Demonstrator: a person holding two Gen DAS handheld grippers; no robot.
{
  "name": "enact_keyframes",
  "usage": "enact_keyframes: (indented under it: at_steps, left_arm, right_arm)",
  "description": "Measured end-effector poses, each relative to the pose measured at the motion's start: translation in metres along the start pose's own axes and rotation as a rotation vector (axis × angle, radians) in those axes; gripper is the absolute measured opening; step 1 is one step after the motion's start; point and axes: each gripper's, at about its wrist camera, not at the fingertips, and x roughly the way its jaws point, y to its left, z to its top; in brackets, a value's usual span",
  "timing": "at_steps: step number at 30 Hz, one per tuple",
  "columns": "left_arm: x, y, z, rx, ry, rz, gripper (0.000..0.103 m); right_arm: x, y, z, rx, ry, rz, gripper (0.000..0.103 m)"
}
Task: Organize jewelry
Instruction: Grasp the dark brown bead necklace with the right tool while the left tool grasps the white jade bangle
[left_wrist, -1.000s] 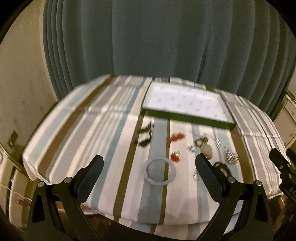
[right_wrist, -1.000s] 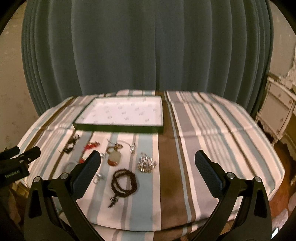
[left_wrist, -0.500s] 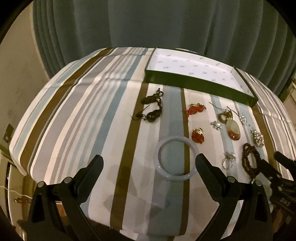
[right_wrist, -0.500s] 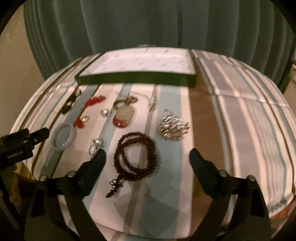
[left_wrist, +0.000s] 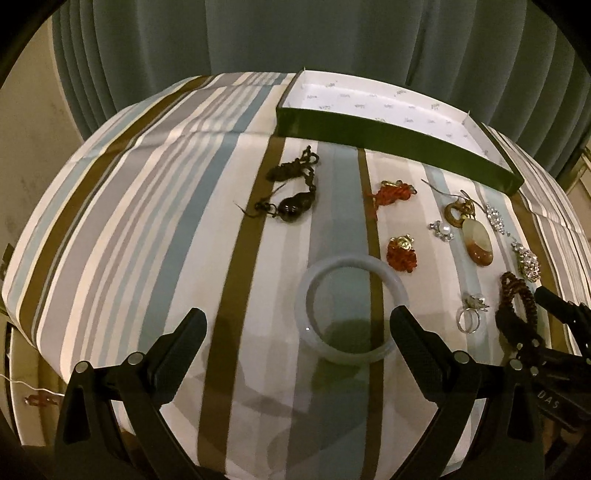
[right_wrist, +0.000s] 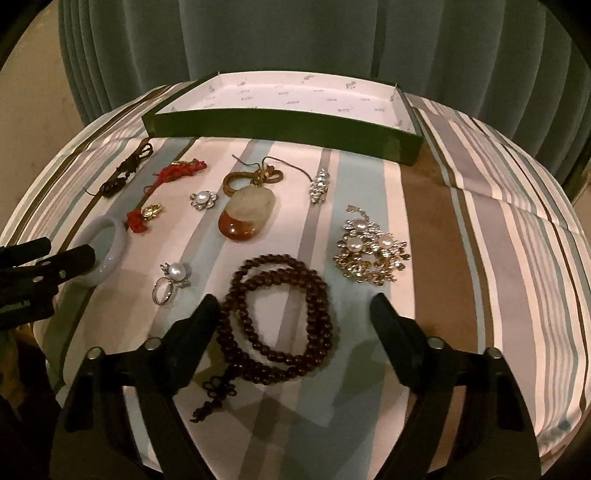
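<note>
Jewelry lies spread on a striped cloth in front of a shallow green box (left_wrist: 388, 127) (right_wrist: 280, 127) with a white inside, which holds nothing I can see. My left gripper (left_wrist: 297, 325) is open, low over the cloth, with a pale bangle (left_wrist: 351, 308) (right_wrist: 105, 254) just ahead between its fingers. My right gripper (right_wrist: 291, 310) is open, with a brown bead bracelet (right_wrist: 280, 314) (left_wrist: 517, 295) lying between its fingers. Neither gripper holds anything.
On the cloth lie a dark pendant (left_wrist: 295, 208), red tassel pieces (left_wrist: 393, 192) (right_wrist: 177, 171), an amber stone pendant (right_wrist: 245, 214) (left_wrist: 478, 242), a pearl ring (right_wrist: 170, 282) (left_wrist: 471, 314), a pearl brooch (right_wrist: 371, 251) and small crystal pieces (right_wrist: 319, 186). A grey-green curtain (left_wrist: 295, 37) hangs behind.
Both grippers have moved forward and down toward the cloth. The bangle now lies between the left fingers and the bead bracelet between the right fingers. Both stay open.
</note>
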Motion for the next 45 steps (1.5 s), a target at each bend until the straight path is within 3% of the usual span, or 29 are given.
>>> enact_keyframes:
  at_steps: [11,14,17,38,39,42,45]
  left_arm:
    - [0.002,-0.024,0.004,0.070,-0.020,-0.018,0.099]
    - [0.007,-0.029,0.004,0.092,-0.008,-0.014,0.099]
    - [0.014,-0.029,0.004,0.093,0.026,-0.009,0.099]
    - [0.016,-0.030,0.006,0.115,0.042,-0.016,0.098]
    - [0.015,-0.030,0.005,0.118,0.040,-0.019,0.095]
    - [0.010,-0.034,0.005,0.147,0.013,-0.033,0.071]
    - [0.010,-0.034,0.005,0.154,0.009,-0.034,0.070]
  right_arm:
    - [-0.006,-0.018,0.000,0.028,-0.033,-0.009,0.025]
    - [-0.007,-0.026,-0.001,0.058,-0.037,0.010,0.018]
    - [-0.006,-0.028,-0.001,0.069,-0.036,0.019,0.017]
    - [-0.006,-0.027,-0.001,0.068,-0.034,0.020,0.016]
    - [-0.006,-0.027,-0.001,0.069,-0.034,0.021,0.016]
    - [-0.006,-0.027,-0.001,0.069,-0.034,0.021,0.016]
    - [-0.006,-0.027,-0.001,0.069,-0.034,0.022,0.016]
